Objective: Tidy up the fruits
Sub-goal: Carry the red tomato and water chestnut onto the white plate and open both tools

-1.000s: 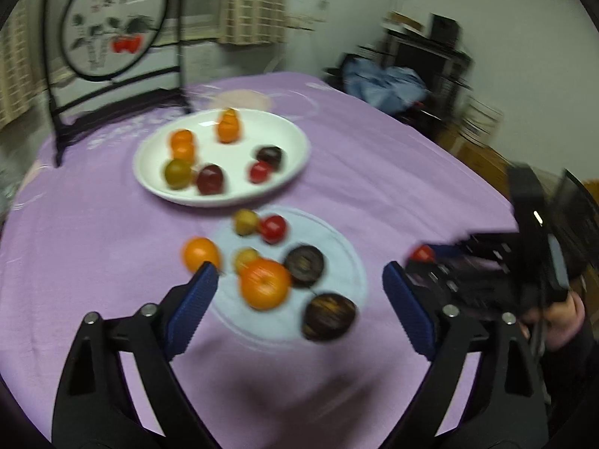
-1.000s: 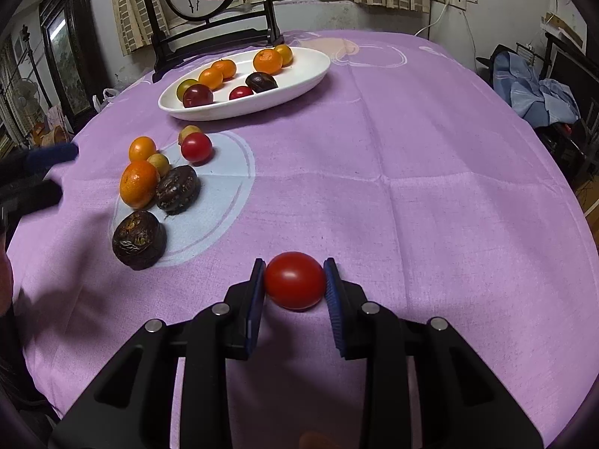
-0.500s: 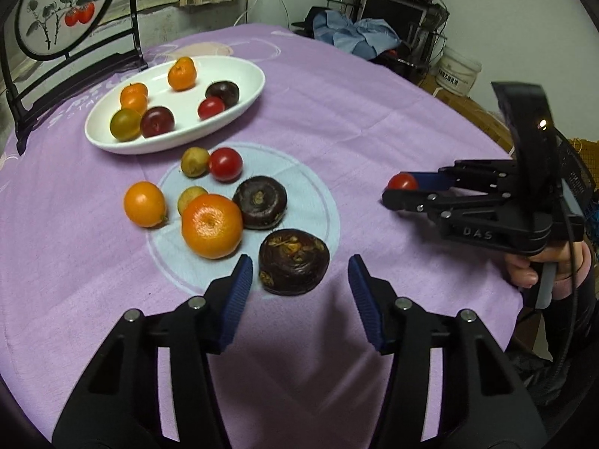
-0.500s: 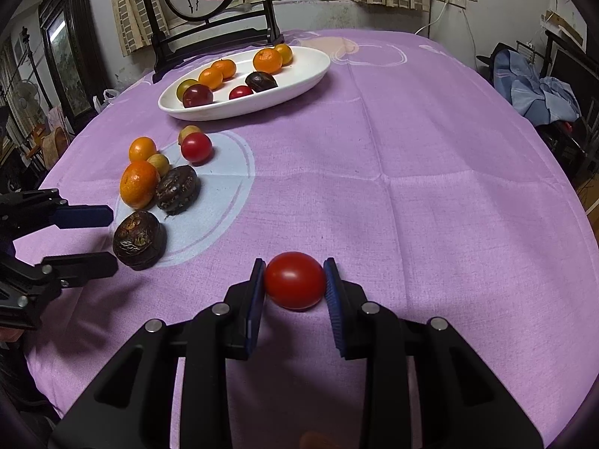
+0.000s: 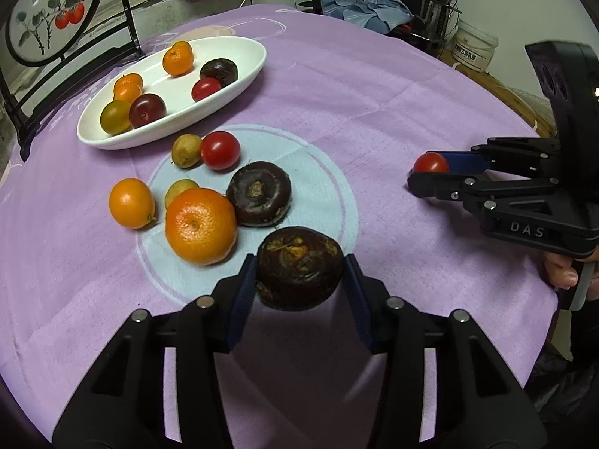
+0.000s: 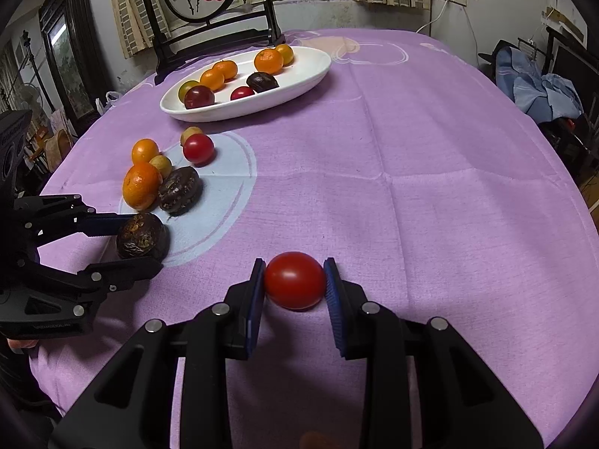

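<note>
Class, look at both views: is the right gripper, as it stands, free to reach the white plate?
Probably yes: bare purple cloth lies between the right gripper and the white plate, though it already holds a red tomato.

The underside of the dark wrinkled fruit (image 5: 299, 267) is hidden between the left gripper's (image 5: 299, 292) pads. In the white oval dish (image 6: 299, 88), one small orange (image 6: 285, 53) sits half behind a larger orange (image 6: 268, 61). The round painted screen (image 5: 48, 11) is cut off at the picture's top edge.
</note>
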`<state>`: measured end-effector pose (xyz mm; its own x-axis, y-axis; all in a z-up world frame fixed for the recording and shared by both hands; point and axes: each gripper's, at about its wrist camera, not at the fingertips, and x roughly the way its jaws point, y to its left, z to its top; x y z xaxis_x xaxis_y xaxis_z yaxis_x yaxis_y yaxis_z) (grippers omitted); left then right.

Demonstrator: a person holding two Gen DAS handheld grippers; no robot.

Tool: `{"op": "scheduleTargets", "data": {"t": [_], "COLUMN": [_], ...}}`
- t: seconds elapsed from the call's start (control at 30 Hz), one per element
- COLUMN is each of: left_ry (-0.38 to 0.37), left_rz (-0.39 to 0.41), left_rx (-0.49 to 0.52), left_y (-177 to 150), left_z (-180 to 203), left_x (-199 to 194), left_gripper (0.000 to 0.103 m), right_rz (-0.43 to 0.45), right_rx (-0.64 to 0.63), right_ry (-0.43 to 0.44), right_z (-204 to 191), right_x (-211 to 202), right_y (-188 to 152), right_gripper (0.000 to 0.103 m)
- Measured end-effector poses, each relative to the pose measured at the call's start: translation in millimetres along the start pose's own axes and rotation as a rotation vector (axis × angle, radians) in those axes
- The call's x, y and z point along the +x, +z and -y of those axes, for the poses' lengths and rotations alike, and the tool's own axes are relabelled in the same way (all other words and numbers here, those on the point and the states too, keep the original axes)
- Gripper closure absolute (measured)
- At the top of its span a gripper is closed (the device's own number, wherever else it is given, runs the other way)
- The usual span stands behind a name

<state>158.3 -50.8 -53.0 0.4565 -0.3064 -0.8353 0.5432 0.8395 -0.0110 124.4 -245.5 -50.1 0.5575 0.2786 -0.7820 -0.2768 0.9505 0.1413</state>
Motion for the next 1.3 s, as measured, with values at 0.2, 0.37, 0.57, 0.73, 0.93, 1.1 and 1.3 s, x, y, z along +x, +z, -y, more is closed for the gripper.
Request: {"op": "scheduleTargets", "data": {"t": [0.2, 0.37, 0.57, 0.73, 0.93, 1.1, 1.3], "left_ry": [0.005, -0.007, -0.117, -0.086, 0.123, 0.172, 0.211], "left_rz": [0.006, 0.01, 0.136, 0.261, 0.305, 0.277, 0.222], "left_rx": [0.006, -0.001, -0.09, -0.248, -0.346, -0.382, -0.384], "left_y": [-0.3, 0.1, 10.7, 41.1, 88.0, 119.7, 132.4], "left_z": [0.5, -0.9, -25.1, -73.5, -116.9, -144.2, -158.0], "left_x": [0.0, -2.0, -37.5, -63.4, -48.2, -14.1, 18.1], "left_gripper": [0.056, 0.057, 0.057, 0.057, 0.057, 0.057, 0.057], "right_rz": [0.0, 0.021, 0.089, 0.182, 0.268, 0.248, 0.237], "right_rx": [-0.003, -0.006, -0.038, -0.069, -0.024, 0.021, 0.006], "right_ry": [0.002, 0.039, 0.114, 0.17, 0.129, 0.124, 0.115], "right_z": [-0.1, -2.3, -19.1, -31.3, -27.0, -19.6, -19.0], "right_x": [0.5, -3.0, -7.7, 1.5, 47.7, 88.5, 102.1], "right_y": [0.7, 5.2, 39.4, 90.0, 149.4, 178.7, 188.4], "right_gripper": [0.071, 0.071, 0.071, 0.071, 0.071, 0.071, 0.071]}}
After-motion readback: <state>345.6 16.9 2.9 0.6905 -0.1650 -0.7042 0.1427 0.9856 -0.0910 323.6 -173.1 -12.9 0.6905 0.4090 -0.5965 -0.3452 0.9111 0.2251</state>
